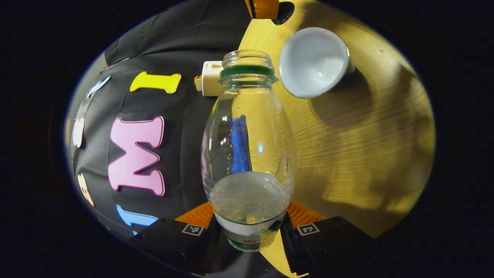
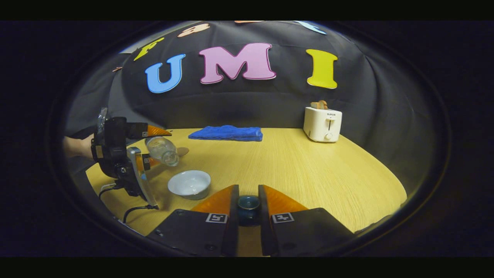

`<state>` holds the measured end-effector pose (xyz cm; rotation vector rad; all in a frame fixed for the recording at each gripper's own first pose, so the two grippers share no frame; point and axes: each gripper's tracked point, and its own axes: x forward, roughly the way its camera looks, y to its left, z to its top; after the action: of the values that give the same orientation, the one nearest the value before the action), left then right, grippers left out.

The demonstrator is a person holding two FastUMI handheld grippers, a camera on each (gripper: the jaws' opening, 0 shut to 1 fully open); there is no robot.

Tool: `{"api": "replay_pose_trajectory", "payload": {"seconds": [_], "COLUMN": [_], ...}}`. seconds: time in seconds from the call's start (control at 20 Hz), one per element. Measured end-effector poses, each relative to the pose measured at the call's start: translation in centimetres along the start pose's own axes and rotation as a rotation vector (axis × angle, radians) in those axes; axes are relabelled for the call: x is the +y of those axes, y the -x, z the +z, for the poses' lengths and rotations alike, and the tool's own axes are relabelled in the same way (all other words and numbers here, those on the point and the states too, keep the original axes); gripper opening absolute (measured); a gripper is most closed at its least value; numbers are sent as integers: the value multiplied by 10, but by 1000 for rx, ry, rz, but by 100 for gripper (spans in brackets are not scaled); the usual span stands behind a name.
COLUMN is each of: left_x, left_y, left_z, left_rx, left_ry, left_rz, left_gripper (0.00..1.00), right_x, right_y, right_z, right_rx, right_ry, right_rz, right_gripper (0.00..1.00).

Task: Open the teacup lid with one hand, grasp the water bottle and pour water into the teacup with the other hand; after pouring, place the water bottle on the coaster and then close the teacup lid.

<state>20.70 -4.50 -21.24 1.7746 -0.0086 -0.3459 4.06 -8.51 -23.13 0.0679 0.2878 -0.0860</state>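
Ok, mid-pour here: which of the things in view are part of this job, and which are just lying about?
In the job:
- clear plastic water bottle, tipped, held in the left gripper
- white open teacup
- small dark teal lid, between the right gripper fingers

Lying about:
- folded blue cloth
- white toaster
- wooden table underneath

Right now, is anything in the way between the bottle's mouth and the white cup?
Nothing visible is. The left gripper holds the water bottle tipped, its open mouth beside the teacup with only bare table between. The lid is off, held in the right gripper. The toaster and blue cloth sit far off.
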Motion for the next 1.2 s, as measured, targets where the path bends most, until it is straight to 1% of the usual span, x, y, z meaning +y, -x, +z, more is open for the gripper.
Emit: {"api": "replay_pose_trajectory", "payload": {"seconds": [0.05,0.1,0.2,0.25,0.3,0.35,0.6,0.85,0.9,0.95,1.2], "left_x": [0,-1,6,7,9,10,13,20,22,25,30], "left_y": [-1,-2,-11,-15,-16,-16,-19,-22,-23,-25,-22], "left_z": [0,2,5,5,5,6,10,11,11,11,16], "left_rx": [-8,-14,-27,-30,-34,-38,-56,-62,-63,-65,-90], "left_ry": [-18,-42,-87,-106,-125,-145,-231,-310,-324,-339,-420], "left_rz": [-1,-1,4,1,2,3,13,34,39,42,54], "left_gripper": [72,72,72,72,72,72,72,72,72,72,72], "right_x": [0,1,1,1,0,0,-1,3,5,5,9], "right_y": [0,2,2,3,3,3,4,4,3,4,3], "right_z": [-2,-3,-4,-4,-5,-6,-8,-9,-8,-8,-10], "right_rx": [2,7,10,11,12,14,19,25,26,25,32], "right_ry": [-6,-13,-18,-19,-22,-26,-34,-34,-34,-32,-17], "right_rz": [0,-1,-1,-1,0,-1,-6,6,9,12,16], "right_gripper": [32,22,22,32,32,27,27,27,22,27,27]}}
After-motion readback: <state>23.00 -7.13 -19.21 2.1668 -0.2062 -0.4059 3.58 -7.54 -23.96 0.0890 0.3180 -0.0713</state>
